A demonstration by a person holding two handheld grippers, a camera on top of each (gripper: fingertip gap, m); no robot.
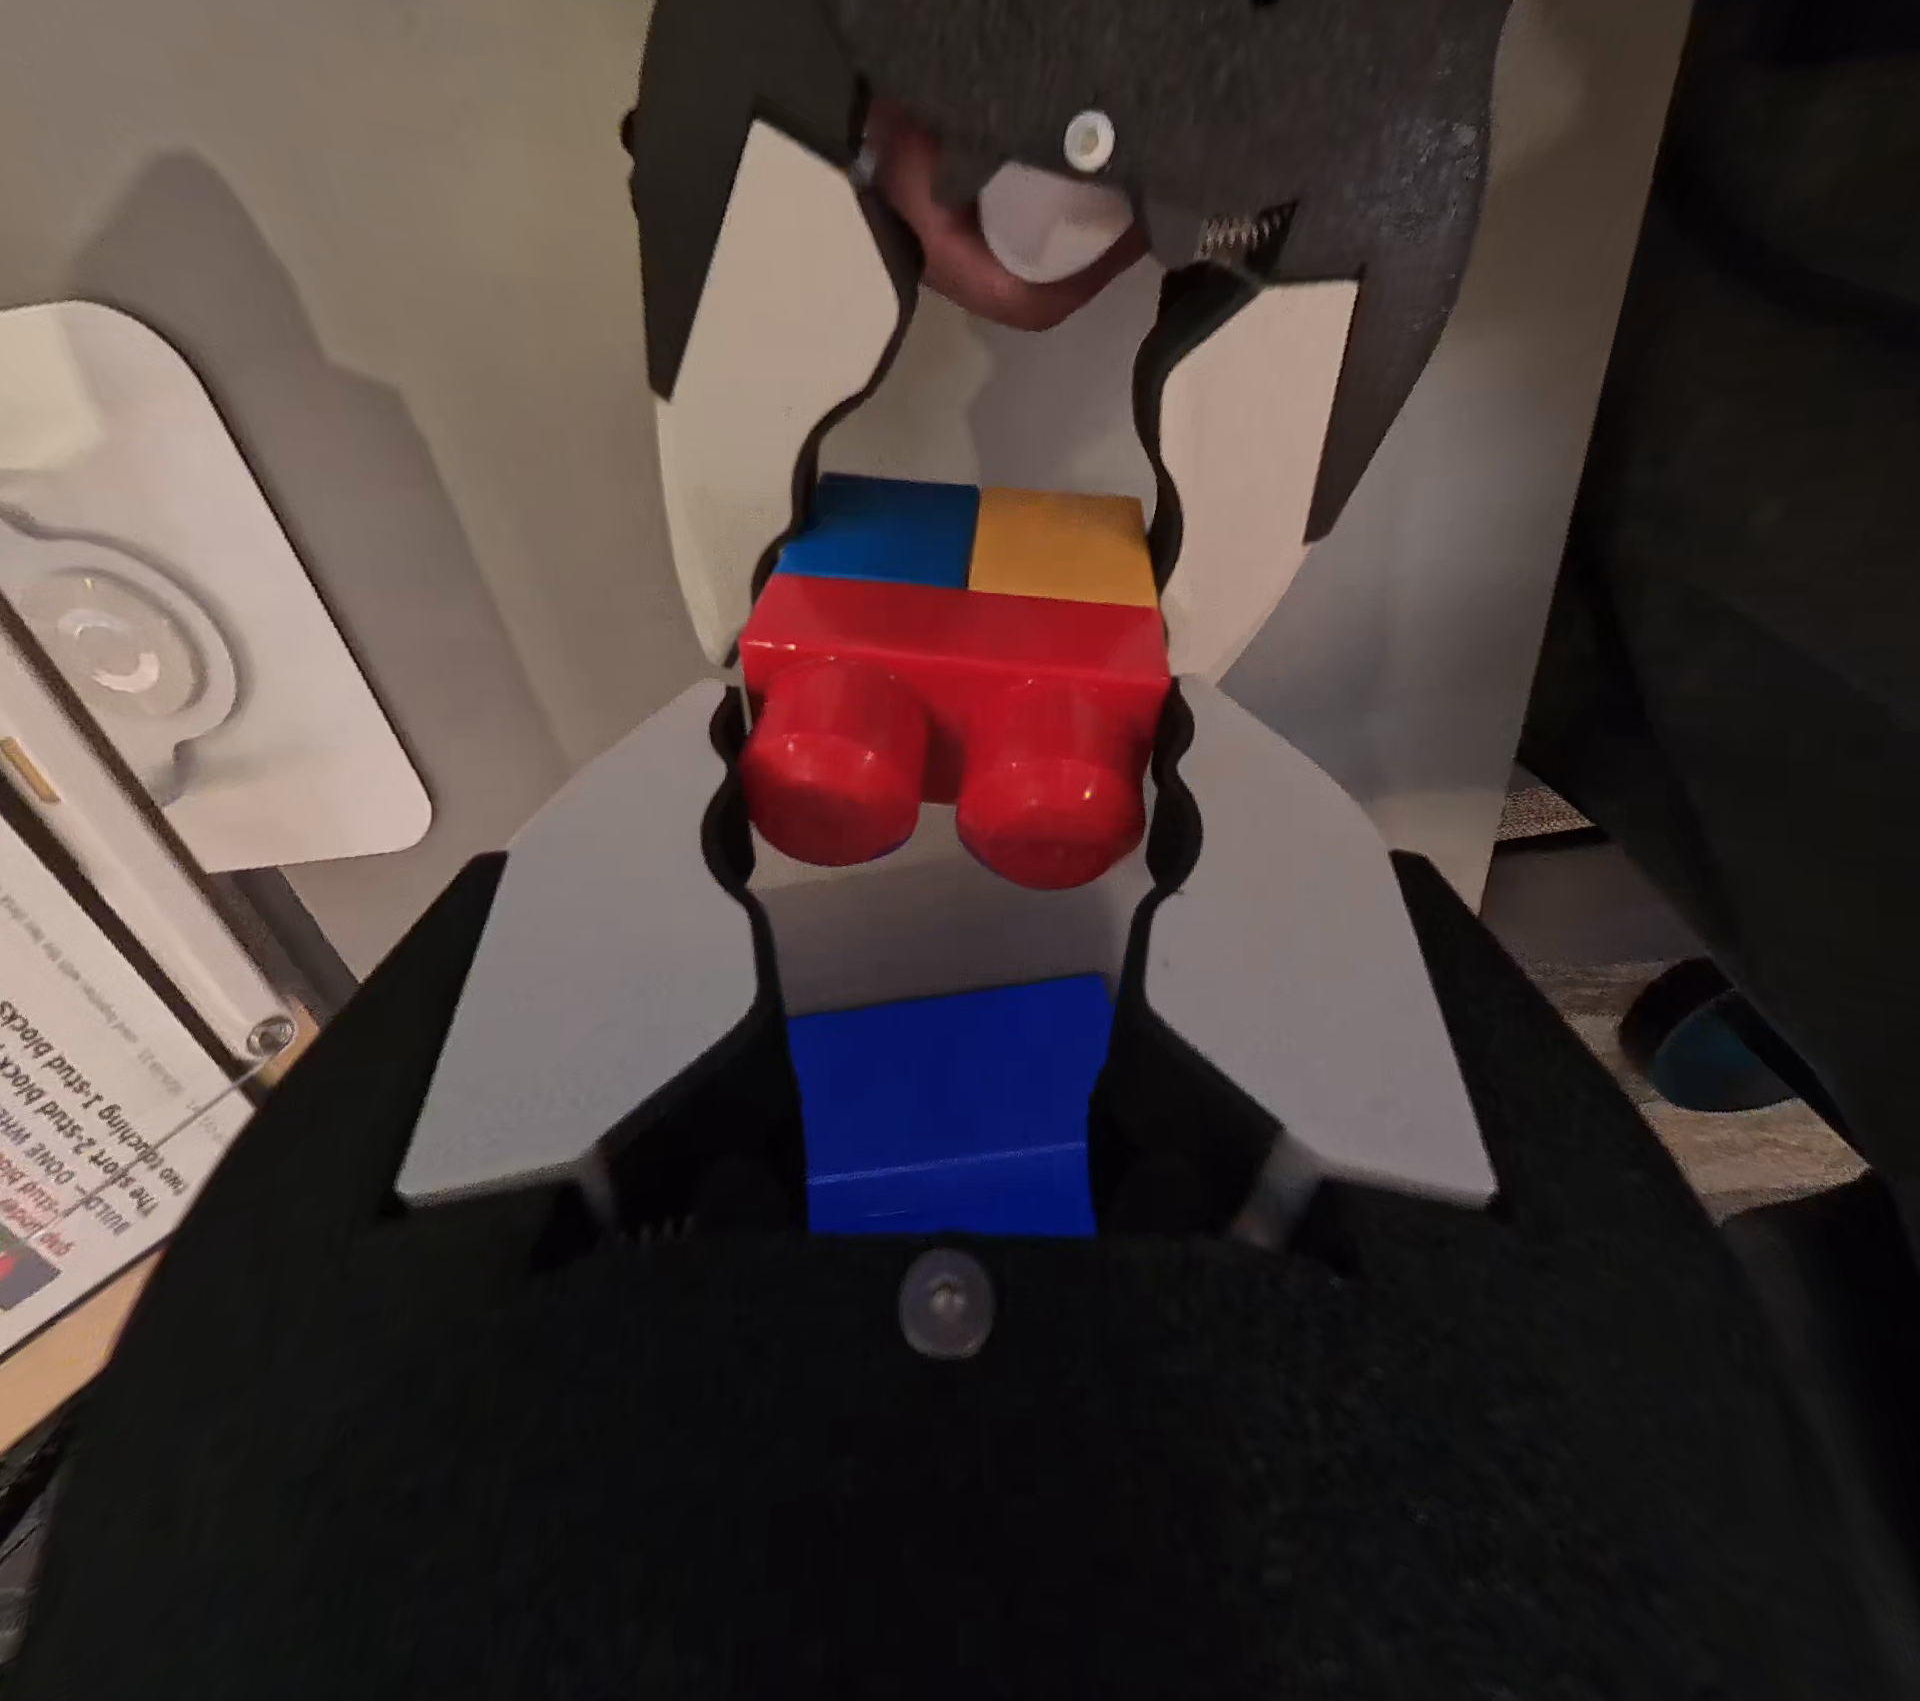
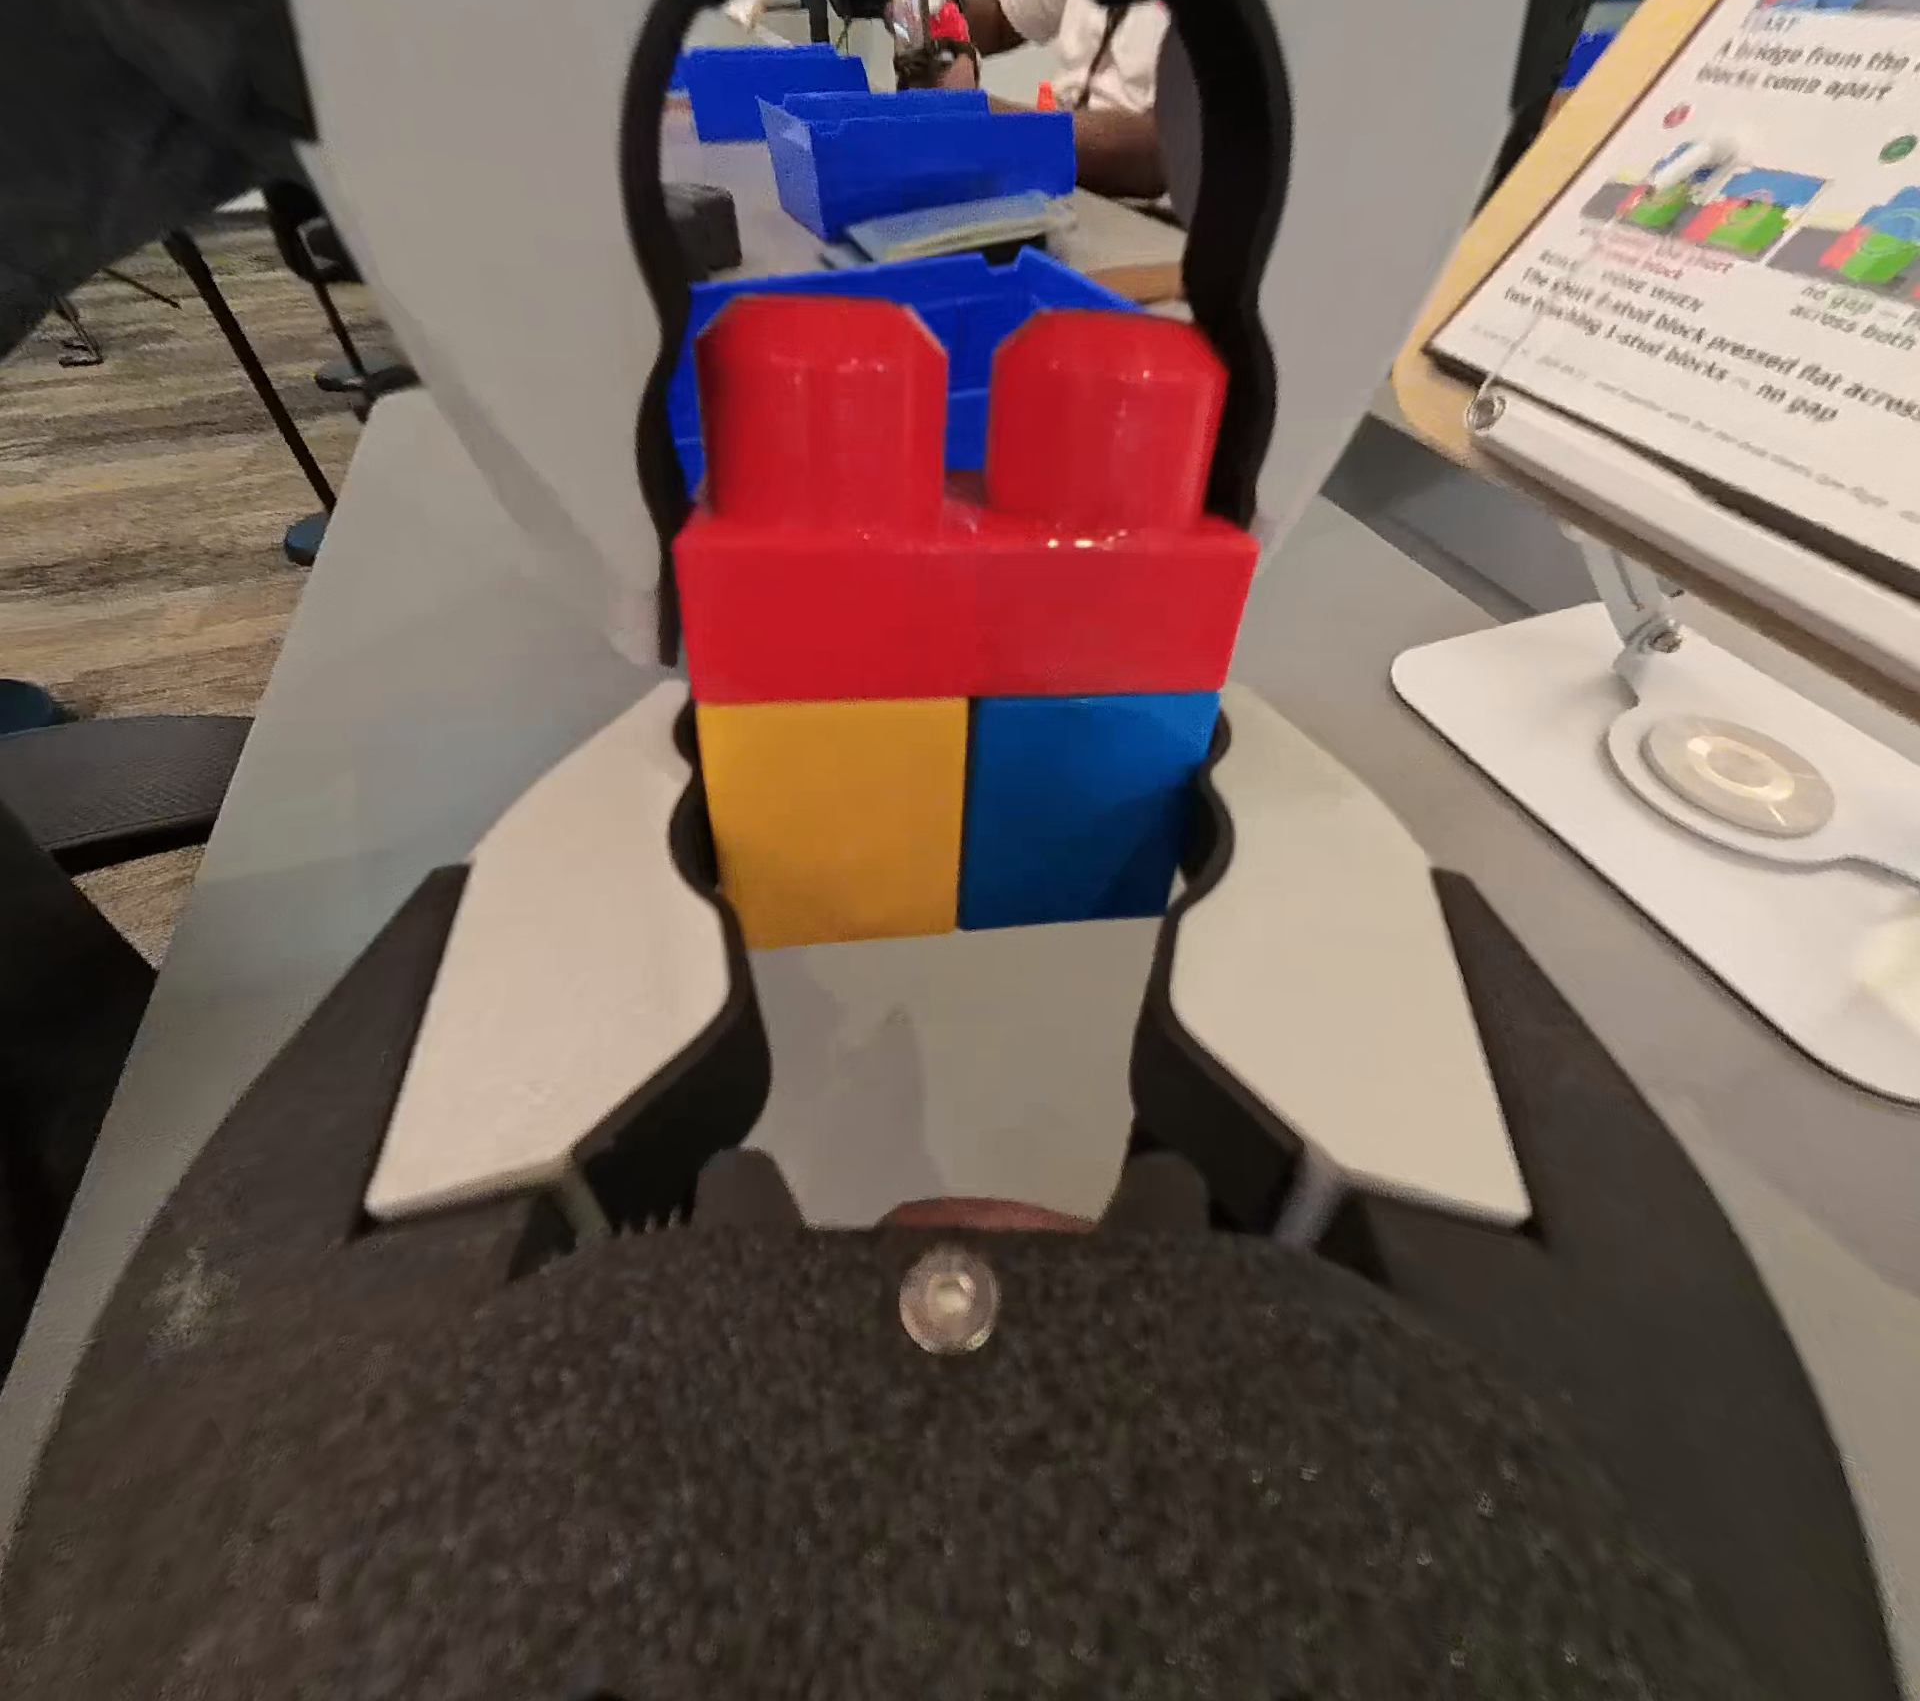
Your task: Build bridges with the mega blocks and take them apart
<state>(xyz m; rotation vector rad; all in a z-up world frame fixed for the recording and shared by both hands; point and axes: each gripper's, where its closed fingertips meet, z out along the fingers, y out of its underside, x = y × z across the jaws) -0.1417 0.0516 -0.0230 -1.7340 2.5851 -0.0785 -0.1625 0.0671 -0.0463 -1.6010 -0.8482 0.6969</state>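
Note:
A small bridge is held between both grippers: a red two-stud block [image 2: 961, 612] pressed across a yellow block [image 2: 831, 820] and a blue block [image 2: 1081, 810] that stand side by side. My left gripper [image 1: 951, 747] is shut on the red block [image 1: 956, 643] at its stud end. My right gripper [image 2: 951, 810] is shut on the yellow and blue pair. In the left wrist view the right gripper [image 1: 966, 571] comes in from the top around the blue block [image 1: 883, 524] and yellow block [image 1: 1065, 545]. In the right wrist view the left gripper [image 2: 956, 591] comes in from above.
A blue bin [image 2: 914, 321] sits just behind the blocks on the grey table [image 2: 416, 612], and part of it shows in the left wrist view [image 1: 945, 1111]. More blue bins [image 2: 914, 155] and a person's arm lie beyond. An instruction sheet on a white stand [image 2: 1558, 716] is at the right.

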